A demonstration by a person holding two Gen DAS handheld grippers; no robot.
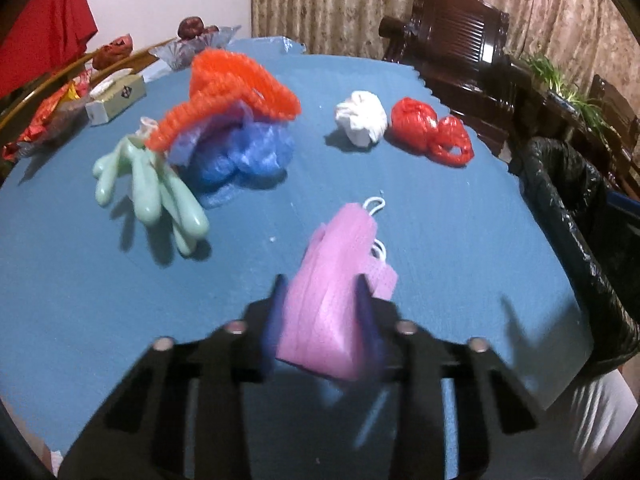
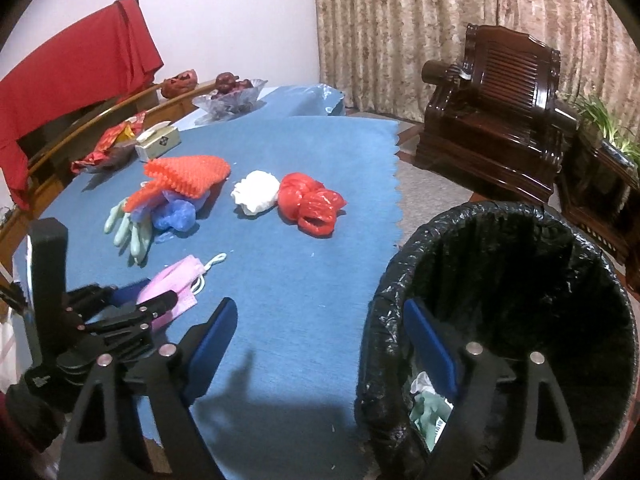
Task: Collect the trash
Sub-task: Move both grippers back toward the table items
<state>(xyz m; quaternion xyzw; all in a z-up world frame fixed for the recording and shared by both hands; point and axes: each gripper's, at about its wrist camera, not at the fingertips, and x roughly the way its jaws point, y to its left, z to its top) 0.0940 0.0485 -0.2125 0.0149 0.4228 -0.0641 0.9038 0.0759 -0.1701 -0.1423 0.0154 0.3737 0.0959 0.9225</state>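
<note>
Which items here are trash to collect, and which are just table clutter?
Job:
- pink face mask, in left gripper
- green glove
- blue plastic bag
- orange foam net
- white wad
- red plastic bag
- black-lined bin
- right gripper, open

Lying about:
- tissue box
- glass fruit dish
- wooden armchair

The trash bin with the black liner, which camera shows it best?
The right wrist view. The trash bin fills its lower right: whole rim, dark inside, and some pale green trash at the bottom, with the open right gripper reaching over its rim. The left wrist view catches only a strip of its lined side at the right edge.
</note>
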